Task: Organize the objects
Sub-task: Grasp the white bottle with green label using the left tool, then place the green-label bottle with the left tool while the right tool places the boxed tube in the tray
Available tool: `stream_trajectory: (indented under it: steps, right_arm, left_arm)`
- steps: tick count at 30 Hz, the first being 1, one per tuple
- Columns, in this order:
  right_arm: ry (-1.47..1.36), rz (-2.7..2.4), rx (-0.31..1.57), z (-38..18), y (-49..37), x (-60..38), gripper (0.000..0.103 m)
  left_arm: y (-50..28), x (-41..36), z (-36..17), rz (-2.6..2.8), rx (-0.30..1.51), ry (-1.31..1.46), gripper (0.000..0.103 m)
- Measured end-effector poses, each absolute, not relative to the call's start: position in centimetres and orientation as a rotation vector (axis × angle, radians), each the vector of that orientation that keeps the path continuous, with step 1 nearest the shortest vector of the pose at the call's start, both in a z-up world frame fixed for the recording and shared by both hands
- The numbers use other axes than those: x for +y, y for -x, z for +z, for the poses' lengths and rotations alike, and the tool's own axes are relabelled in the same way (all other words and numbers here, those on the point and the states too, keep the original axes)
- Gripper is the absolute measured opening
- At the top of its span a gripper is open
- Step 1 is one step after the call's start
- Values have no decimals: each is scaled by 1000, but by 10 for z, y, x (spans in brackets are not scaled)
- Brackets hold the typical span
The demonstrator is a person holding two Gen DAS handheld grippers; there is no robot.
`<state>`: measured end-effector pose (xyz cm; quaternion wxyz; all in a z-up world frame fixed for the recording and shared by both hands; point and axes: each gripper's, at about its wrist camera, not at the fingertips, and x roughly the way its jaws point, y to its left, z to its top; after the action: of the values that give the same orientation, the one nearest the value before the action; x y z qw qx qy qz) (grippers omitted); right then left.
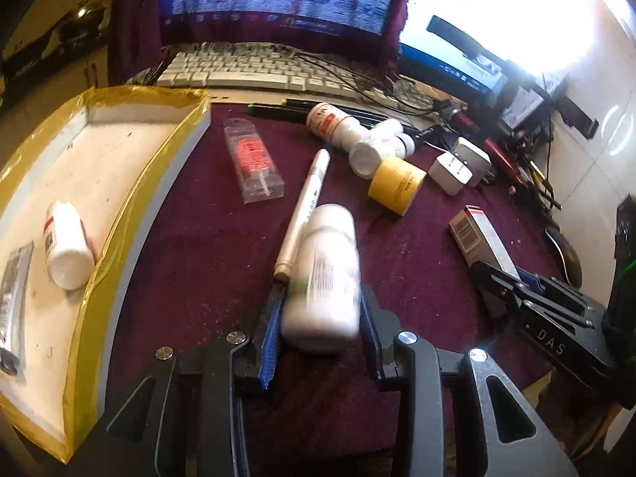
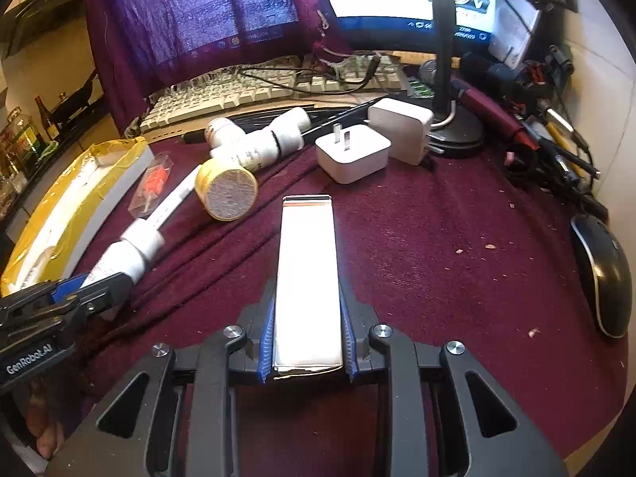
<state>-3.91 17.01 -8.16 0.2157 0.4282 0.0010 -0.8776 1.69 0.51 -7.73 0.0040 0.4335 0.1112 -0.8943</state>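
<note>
1. The left tool [image 1: 321, 318] is clenched on a white bottle [image 1: 324, 274], which sits low in the centre of the left wrist view, between the blue pads and over the maroon cloth of the worktop [image 1: 206, 246]. The bottle looks like light, stiff plastic with a smooth round wall, so it may roll or slip; the grip across its lower body, near the base, seems the sound place.

2. The right tool [image 2: 307, 330] is clenched on a long carton [image 2: 308, 278], lower centre of the right wrist view, held by its two long sides. It looks like thin card, light and easily crushed, so the squeeze should be gentle.

3. Just beyond the bottle lies a white pen [image 1: 304, 214], so close that it may be touching, and it could be knocked.

4. Left of frame stands the tray [image 1: 131, 183], edged with yellow tape, already holding a small bottle [image 1: 65, 246] and a tube [image 1: 12, 298]; likely where things go. Its raised rim must be cleared.

5. Further up: a clear packet [image 1: 254, 161], a yellow jar [image 1: 396, 187], a heap of bottles [image 1: 357, 135] and two chargers [image 1: 461, 165].

6. A mouse [image 2: 604, 274] lies at the right edge of the right wrist view.
</note>
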Motion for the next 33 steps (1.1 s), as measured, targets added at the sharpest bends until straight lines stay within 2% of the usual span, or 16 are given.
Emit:
stream_trajectory:
  steps: [3, 6, 9, 14, 24, 33]
  right_arm:
    - [-1192, -2425, 3, -82, 40, 169, 25]
    - [-1182, -2415, 4, -82, 39, 169, 25]
    - [-1171, -2389, -48, -80, 40, 173, 25]
    - [-1077, -2382, -104, -67, 30, 177, 24]
    - [-998, -2281, -38, -49, 16, 147, 25]
    - [-984, -2077, 3, -26, 11, 86, 25]
  left_arm:
    - [-10, 9, -74, -2795, 292, -1377, 32]
    - [-4, 18, -78, -2747, 145, -1382, 29]
    - [-12, 20, -78, -2743, 120, -1359, 29]
    - [-35, -11, -68, -2819, 389, -1327, 29]
    - [-59, -45, -45, -2813, 491, -1213, 29]
    - [-82, -109, -22, -2715, 638, -1037, 29]
